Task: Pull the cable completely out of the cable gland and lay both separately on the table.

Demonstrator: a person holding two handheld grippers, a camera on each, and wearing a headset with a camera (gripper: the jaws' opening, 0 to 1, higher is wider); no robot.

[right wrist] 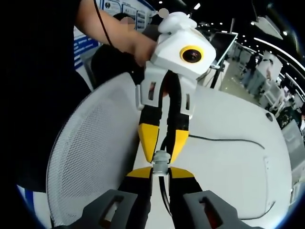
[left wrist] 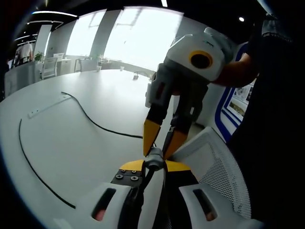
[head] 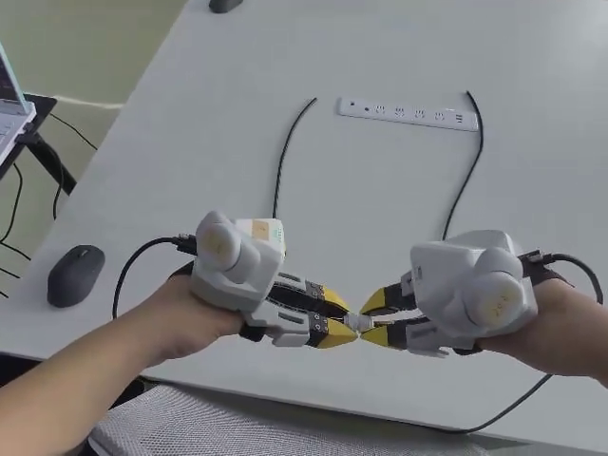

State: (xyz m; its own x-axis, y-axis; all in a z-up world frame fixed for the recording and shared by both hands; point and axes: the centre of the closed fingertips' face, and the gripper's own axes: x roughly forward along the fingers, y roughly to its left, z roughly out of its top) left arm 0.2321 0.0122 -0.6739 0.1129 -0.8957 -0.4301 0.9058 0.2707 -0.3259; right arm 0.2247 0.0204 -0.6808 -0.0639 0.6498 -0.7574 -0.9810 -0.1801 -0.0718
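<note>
Grey cable gland (head: 358,323) on its black cable (right wrist: 165,193), seemingly pinched tip-to-tip by left claw (head: 343,322) and right claw (head: 374,321) above the tabletop (head: 380,190).

Fingers (head: 332,302) yellow; cable (head: 282,161) black; cable gland (right wrist: 161,162) pale grey; table (head: 285,57) white; mouse (head: 74,274) dark grey.

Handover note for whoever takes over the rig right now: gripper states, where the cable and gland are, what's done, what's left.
Left gripper: jaws shut on one end of the cable gland, held in the air near the front edge of the table.
Right gripper: jaws shut on the gland's other end, tip to tip with the left.
Cable: threaded through the gland, trailing back between the right jaws.
Done: assembly lifted.
Left: pull the cable fully out, lay both apart on the table.
</note>
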